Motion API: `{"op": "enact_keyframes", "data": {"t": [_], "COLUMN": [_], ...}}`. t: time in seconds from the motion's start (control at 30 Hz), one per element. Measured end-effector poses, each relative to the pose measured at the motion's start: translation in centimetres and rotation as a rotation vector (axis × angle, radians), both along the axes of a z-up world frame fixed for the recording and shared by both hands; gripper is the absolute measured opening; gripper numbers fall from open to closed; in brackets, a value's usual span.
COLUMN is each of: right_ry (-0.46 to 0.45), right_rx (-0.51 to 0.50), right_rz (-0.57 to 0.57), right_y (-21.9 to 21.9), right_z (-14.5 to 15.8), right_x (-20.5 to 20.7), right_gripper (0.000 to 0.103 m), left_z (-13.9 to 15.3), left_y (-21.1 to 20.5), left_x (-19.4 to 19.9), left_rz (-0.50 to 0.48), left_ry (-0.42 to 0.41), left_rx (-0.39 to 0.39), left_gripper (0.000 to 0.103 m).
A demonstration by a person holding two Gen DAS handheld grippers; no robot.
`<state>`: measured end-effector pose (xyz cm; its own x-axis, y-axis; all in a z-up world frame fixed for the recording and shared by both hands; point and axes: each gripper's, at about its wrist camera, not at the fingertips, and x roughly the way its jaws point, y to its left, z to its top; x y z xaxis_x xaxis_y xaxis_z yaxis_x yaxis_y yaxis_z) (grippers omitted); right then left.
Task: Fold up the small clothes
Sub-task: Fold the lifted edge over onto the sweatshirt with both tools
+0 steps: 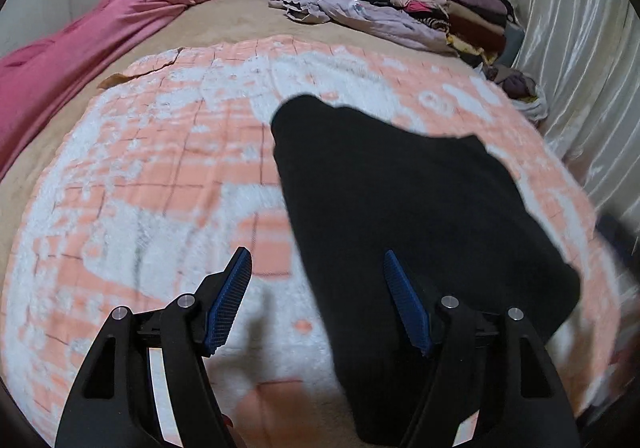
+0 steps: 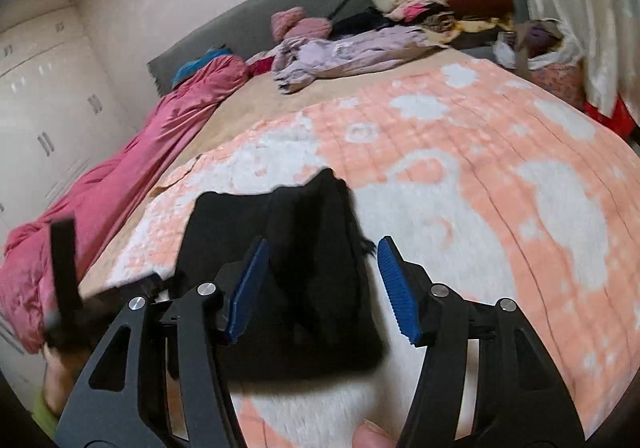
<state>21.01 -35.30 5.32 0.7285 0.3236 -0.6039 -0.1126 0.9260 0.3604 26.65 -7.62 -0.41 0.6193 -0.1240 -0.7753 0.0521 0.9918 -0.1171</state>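
Note:
A small black garment lies flat on the orange-and-white quilt. My left gripper is open and empty just above its near left edge. In the right wrist view the black garment lies folded on the quilt. My right gripper is open and empty, with its fingers either side of the garment's near right part. The left gripper shows blurred at the far left of that view.
A pink duvet runs along the left side of the bed. A crumpled lilac garment and a stack of folded clothes lie at the far end. A satin curtain hangs on the right. A grey headboard stands behind.

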Motion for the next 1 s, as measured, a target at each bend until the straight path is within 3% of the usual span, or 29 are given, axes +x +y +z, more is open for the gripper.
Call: {"op": "enact_keyframes", "data": {"t": [0.1, 0.23, 0.37, 0.43, 0.47, 0.5, 0.8, 1.0], "right_ry": [0.099, 0.17, 0.194, 0.199, 0.19, 0.175, -0.071, -0.033], "right_rx": [-0.015, -0.043, 0.0, 0.021, 0.021, 0.009, -0.151, -0.283], "right_rz": [0.102, 0.128, 0.16, 0.177, 0.191, 0.198, 0.213, 0.146], "right_y": [1.8, 3.3, 3.8, 4.0, 4.2, 4.3, 5.5, 5.3], "right_z": [-1.1, -3.3, -4.5, -4.8, -4.9, -4.8, -0.2, -1.5], "right_x": [3.1, 6.6, 9.0, 9.5, 9.5, 9.2, 6.4, 7.2], "right_gripper": [0.038, 0.037, 0.037, 0.025, 0.012, 0.007, 0.004, 0.004], "left_z": [-0.5, -0.1, 0.1, 0.2, 0.2, 0.3, 1.0, 1.0], "left_y": [-1.7, -2.7, -2.3, -2.1, -2.0, -1.9, -2.0, -2.2], "left_x": [-0.6, -1.2, -1.3, -1.4, -1.5, -1.5, -2.0, -1.4], "left_rz": [-0.002, -0.025, -0.034, -0.035, -0.034, -0.034, -0.05, -0.061], "left_ry": [-0.047, -0.083, -0.087, -0.085, -0.086, -0.085, -0.101, -0.083], "left_rx": [0.069, 0.135, 0.121, 0.104, 0.095, 0.083, 0.04, -0.007], "left_gripper": [0.061, 0.058, 0.058, 0.059, 0.06, 0.062, 0.07, 0.076]}}
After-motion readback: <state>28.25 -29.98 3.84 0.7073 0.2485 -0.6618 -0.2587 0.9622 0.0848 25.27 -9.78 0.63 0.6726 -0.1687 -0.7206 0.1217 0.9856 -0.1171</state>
